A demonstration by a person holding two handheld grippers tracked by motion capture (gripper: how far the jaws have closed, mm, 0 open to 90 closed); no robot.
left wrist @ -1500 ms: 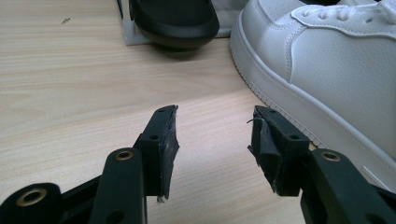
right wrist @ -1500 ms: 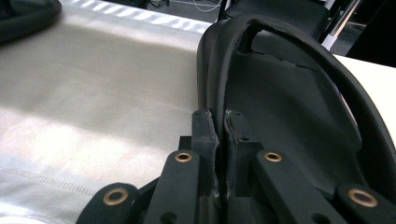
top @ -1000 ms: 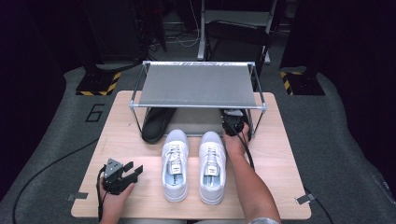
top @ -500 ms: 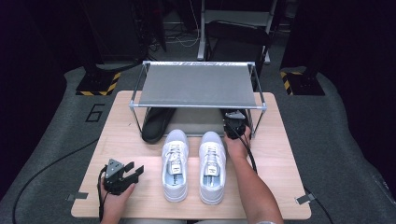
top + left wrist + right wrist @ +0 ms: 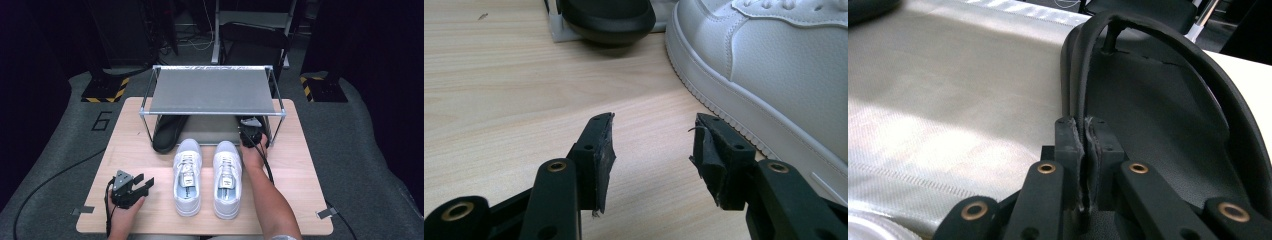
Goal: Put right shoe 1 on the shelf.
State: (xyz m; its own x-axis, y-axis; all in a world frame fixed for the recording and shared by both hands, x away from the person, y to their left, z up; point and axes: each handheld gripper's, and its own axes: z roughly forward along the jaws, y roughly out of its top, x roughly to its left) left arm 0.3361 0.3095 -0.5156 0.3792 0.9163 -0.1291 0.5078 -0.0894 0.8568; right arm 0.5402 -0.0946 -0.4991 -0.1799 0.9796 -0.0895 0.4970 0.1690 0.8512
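1. Right gripper view: right gripper [image 5: 1083,165] has its jaws clenched on the heel rim of a black shoe [image 5: 1168,125] lying on the rack's lower shelf [image 5: 948,110], right end.
2. High view: same gripper [image 5: 250,134] sits under the shoe rack [image 5: 212,92], far of the white sneakers [image 5: 206,175]. A second black shoe [image 5: 167,132] lies at the shelf's left end.
3. Left gripper [image 5: 131,189] idles near-left on the counter [image 5: 290,200], jaws released, holding nothing.
4. Step, as I read it: positioning the gripped shoe on the shelf, placing or pulling unclear.
5. Next move calls for keeping the heel level and clear of the rack's right post.
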